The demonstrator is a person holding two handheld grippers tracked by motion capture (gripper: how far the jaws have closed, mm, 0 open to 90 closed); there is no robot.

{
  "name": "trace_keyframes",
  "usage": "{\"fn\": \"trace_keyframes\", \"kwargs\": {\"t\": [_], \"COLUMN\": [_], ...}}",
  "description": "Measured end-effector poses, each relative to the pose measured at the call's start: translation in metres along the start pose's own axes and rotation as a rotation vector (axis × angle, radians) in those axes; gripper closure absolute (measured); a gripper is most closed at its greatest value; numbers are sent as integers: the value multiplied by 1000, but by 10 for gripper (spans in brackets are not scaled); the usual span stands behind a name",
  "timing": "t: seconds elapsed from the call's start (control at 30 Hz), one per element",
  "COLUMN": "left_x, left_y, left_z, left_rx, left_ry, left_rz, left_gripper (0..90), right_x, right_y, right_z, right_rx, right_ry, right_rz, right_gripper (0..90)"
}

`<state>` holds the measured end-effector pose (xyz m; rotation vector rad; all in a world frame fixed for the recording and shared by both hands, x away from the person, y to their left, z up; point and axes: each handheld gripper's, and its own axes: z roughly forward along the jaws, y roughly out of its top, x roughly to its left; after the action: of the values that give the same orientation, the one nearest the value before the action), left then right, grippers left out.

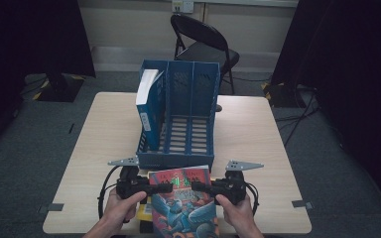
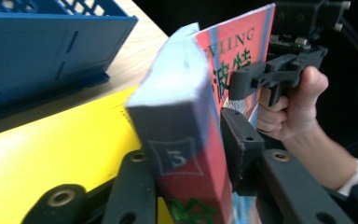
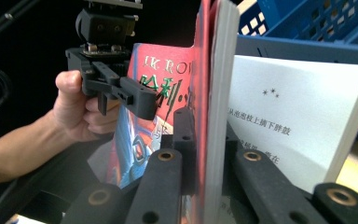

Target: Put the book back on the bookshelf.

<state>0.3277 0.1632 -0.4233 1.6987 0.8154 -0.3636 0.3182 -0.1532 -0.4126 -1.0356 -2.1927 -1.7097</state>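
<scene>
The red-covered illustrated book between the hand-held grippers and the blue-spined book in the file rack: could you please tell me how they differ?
The red-covered illustrated book is held above the table's near edge with its cover facing up, while the blue-spined book stands on edge in the blue plastic file rack. The red one is gripped on both sides; the blue-spined one is untouched. Both are thick paperbacks.

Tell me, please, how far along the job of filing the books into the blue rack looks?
Done: one white book stands in the left slot of the blue rack. In hand: both grippers, left and right, clamp the colourful book, lifted before the rack. Left: slotting it in, then the yellow book lying beneath.
</scene>
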Motion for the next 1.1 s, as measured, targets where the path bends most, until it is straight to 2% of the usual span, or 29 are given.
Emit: {"fn": "trace_keyframes", "kwargs": {"t": [0.07,0.2,0.3,0.4,0.67,1.03,1.1], "left_x": [-3,-6,-11,-15,-27,-34,-36], "left_y": [3,9,13,17,29,43,47], "left_z": [-1,-2,-4,-4,-6,-8,-9], "left_rx": [-1,-17,-25,-20,-32,-81,-75], "left_ry": [-3,-10,-21,-29,-29,-22,-22], "left_rz": [14,9,32,31,69,99,108], "left_gripper": [696,717,737,739,741,741,741], "right_x": [4,4,8,11,21,21,23], "right_y": [1,6,10,14,22,41,44], "right_z": [-3,-6,-9,-11,-21,-25,-27], "right_rx": [-7,-28,-42,-43,-68,-109,-118], "right_ry": [-4,5,11,5,2,7,9], "right_rz": [-17,-12,-25,-32,-61,-88,-99], "right_gripper": [841,841,841,842,843,842,842]}}
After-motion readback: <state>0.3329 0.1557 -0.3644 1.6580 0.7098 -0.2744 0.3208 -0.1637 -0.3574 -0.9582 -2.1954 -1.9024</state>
